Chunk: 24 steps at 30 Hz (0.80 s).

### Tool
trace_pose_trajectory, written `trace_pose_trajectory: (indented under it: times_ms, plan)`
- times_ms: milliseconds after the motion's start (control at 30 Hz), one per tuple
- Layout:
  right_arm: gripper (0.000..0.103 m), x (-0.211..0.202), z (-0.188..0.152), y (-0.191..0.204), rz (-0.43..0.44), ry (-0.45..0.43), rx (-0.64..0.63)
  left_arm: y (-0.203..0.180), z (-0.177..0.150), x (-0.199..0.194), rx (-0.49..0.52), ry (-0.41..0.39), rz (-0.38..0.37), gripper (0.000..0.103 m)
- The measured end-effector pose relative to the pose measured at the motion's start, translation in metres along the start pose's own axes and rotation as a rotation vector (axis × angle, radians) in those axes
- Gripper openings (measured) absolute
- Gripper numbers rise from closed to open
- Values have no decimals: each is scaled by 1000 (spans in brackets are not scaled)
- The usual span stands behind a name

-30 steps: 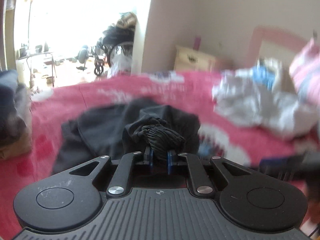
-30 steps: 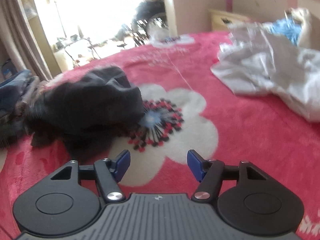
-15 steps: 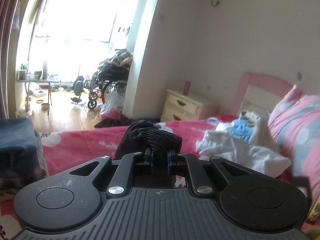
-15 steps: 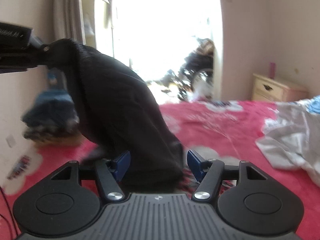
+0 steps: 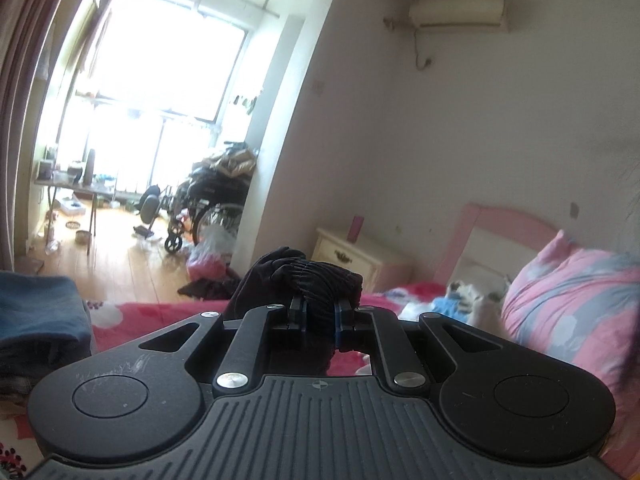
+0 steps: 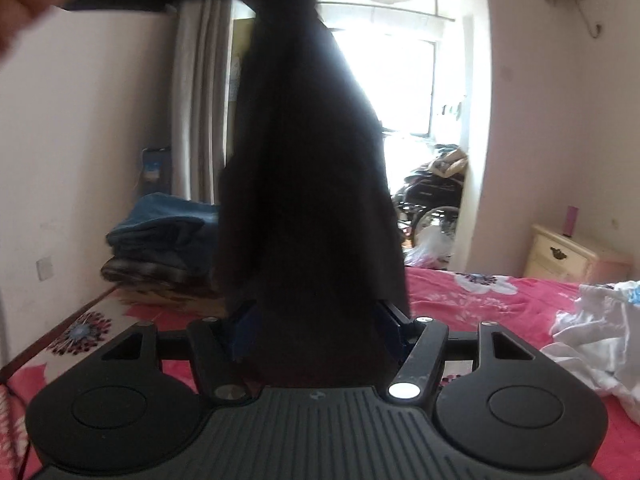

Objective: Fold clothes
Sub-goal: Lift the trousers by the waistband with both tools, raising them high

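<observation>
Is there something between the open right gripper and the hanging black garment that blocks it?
No. The black garment hangs from the left gripper straight down between the fingers of the right gripper; nothing visible blocks it.

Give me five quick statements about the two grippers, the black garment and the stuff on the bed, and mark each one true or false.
1. The left gripper is clamped on a bunched part of the black garment. True.
2. The black garment lies flat on the red blanket. False: it hangs in the air from the left gripper, right in front of the right gripper.
3. The right gripper's fingers are pressed together. False: they stand wide apart, with the hanging garment between them.
4. A pile of white clothes lies on the blanket to the right. True.
5. The nightstand is dark brown. False: it is cream coloured.
</observation>
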State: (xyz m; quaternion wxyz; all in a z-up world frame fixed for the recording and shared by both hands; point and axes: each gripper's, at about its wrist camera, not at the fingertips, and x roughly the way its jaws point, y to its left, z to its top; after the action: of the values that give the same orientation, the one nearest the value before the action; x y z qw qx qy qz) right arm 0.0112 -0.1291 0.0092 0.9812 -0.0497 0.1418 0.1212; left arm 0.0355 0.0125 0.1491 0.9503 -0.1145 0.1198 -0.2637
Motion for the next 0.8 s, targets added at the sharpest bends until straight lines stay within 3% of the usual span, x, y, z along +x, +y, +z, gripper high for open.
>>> trace_pose_trajectory:
  times_ms: [100,133,167,233,267,533,667,800]
  plan:
    - [67,0,6,1,-2,-9,11,-2,7,-18,4,-37,2,10]
    - [57,-4,9,-1,5,-16,27,-3,9,-24,5,-49,3,10]
    - [36,-10,13,-5,17,-26,53,-4,12,-30,6,-62,5,10]
    - [8,-21,19,-14,40,-45,104,-3,16,-41,-1,-83,19,10]
    - [4,-29,23,-19,54,-58,133,-2,18,-46,-6,-93,27,10]
    - [1,-109,58,-59,157,-195,257,-16,40,-88,-21,-187,39,10]
    - [1,-150,83,-76,215,-267,288,-38,52,-110,3,-237,0,10]
    - [1,-194,112,-91,329,-313,314,-57,65,-128,22,-281,-55,10]
